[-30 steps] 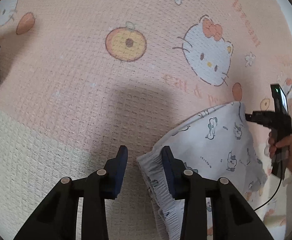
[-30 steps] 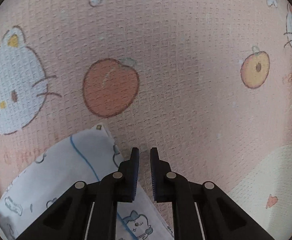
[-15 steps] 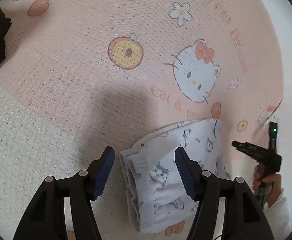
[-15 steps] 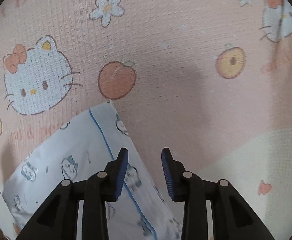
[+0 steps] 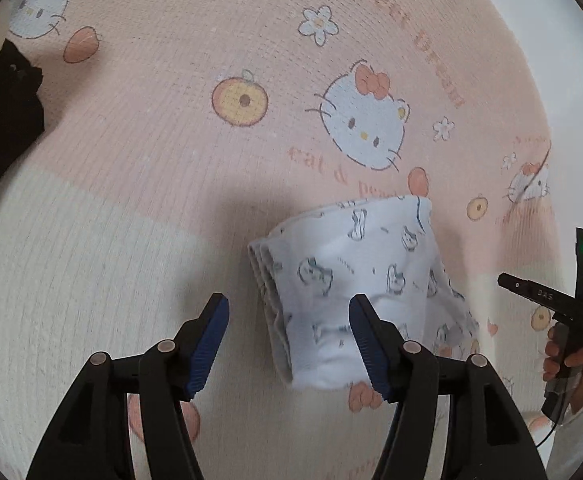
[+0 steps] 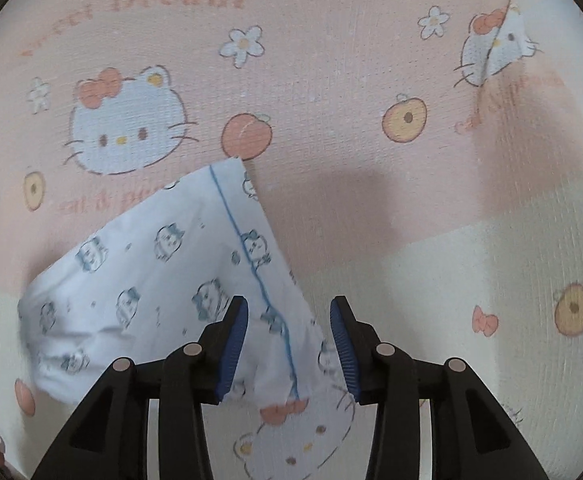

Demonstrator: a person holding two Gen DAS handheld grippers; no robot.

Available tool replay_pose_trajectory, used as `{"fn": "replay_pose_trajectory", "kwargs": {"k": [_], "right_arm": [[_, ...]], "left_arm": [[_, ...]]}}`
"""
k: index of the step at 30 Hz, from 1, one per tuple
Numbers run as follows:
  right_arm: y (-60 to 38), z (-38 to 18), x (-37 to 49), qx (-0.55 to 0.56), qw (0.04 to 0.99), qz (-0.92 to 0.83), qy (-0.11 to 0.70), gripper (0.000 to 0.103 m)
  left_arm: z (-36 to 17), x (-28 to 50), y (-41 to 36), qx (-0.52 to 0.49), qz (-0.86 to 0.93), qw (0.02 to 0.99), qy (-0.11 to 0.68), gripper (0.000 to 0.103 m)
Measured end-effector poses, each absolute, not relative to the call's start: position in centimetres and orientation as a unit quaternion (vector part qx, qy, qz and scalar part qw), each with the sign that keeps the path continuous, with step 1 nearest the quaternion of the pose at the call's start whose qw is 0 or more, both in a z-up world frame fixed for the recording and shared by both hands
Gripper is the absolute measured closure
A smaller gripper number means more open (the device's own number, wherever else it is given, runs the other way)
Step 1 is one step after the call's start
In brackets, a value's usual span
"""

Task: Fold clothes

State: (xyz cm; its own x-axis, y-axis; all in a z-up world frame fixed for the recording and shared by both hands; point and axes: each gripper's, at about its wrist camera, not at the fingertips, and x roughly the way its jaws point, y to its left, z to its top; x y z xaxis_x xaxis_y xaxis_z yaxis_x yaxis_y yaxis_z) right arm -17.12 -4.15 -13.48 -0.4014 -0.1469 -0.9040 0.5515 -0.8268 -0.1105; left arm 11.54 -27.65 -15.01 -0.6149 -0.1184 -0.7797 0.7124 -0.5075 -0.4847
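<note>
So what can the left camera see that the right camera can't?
Only the left wrist view shows the black cloth at the blanket's far left edge, and a hand holding the right gripper's black handle.

Only the right wrist view shows the thin blue stripe running down the garment, and the right gripper, its fingers opening with nothing gripped.

Both show the folded white garment with small cartoon prints lying on the pink and cream cat-print blanket.

Folded garment (image 5: 355, 288) lies below parted jaws.
</note>
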Motion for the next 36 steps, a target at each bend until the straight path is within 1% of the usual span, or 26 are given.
{"fn": "replay_pose_trajectory", "kwargs": {"k": [6, 8, 12, 13, 14, 16, 19, 23, 25, 28, 32, 36], "right_arm": [[-0.9, -14.5, -14.9, 0.493, 0.240, -0.821, 0.157, 0.061], [0.4, -14.9, -14.5, 0.490, 0.246, -0.825, 0.139, 0.061], [3.3, -16.7, -13.9, 0.495, 0.235, -0.835, 0.053, 0.060], [3.7, -17.3, -13.8, 0.498, 0.239, -0.833, 0.030, 0.057], [4.0, -17.8, -13.6, 0.501, 0.243, -0.831, 0.008, 0.054], [4.9, -19.2, -13.5, 0.512, 0.247, -0.821, -0.045, 0.050], [6.0, -21.2, -13.3, 0.528, 0.251, -0.805, -0.104, 0.050], [7.5, -23.6, -13.0, 0.536, 0.261, -0.785, -0.171, 0.050], [7.8, -24.3, -13.4, 0.548, 0.266, -0.768, -0.200, 0.050], [8.4, -24.7, -13.5, 0.532, 0.275, -0.767, -0.231, 0.050], [8.3, -25.6, -13.8, 0.537, 0.255, -0.774, -0.219, 0.050], [8.2, -26.6, -14.5, 0.534, 0.263, -0.755, -0.275, 0.050]], "left_arm": [[-16.7, 12.2, -26.1, 0.353, -0.772, 0.271, 0.454, 0.043], [-17.1, 12.1, -25.7, 0.361, -0.768, 0.272, 0.454, 0.043], [-17.3, 12.1, -24.9, 0.368, -0.766, 0.275, 0.449, 0.043], [-17.3, 12.1, -24.7, 0.370, -0.767, 0.278, 0.445, 0.043], [-17.2, 12.0, -24.5, 0.374, -0.768, 0.283, 0.437, 0.043], [-16.9, 11.7, -23.9, 0.384, -0.777, 0.298, 0.399, 0.043], [-16.6, 11.3, -22.8, 0.399, -0.792, 0.308, 0.345, 0.043], [-16.9, 10.6, -21.9, 0.416, -0.797, 0.299, 0.320, 0.043], [-17.3, 10.3, -21.8, 0.421, -0.794, 0.287, 0.332, 0.043], [-17.7, 10.1, -21.8, 0.407, -0.787, 0.264, 0.381, 0.043], [-18.1, 10.1, -21.7, 0.374, -0.776, 0.237, 0.449, 0.043], [-19.1, 10.0, -21.7, 0.348, -0.755, 0.217, 0.512, 0.043]]}}
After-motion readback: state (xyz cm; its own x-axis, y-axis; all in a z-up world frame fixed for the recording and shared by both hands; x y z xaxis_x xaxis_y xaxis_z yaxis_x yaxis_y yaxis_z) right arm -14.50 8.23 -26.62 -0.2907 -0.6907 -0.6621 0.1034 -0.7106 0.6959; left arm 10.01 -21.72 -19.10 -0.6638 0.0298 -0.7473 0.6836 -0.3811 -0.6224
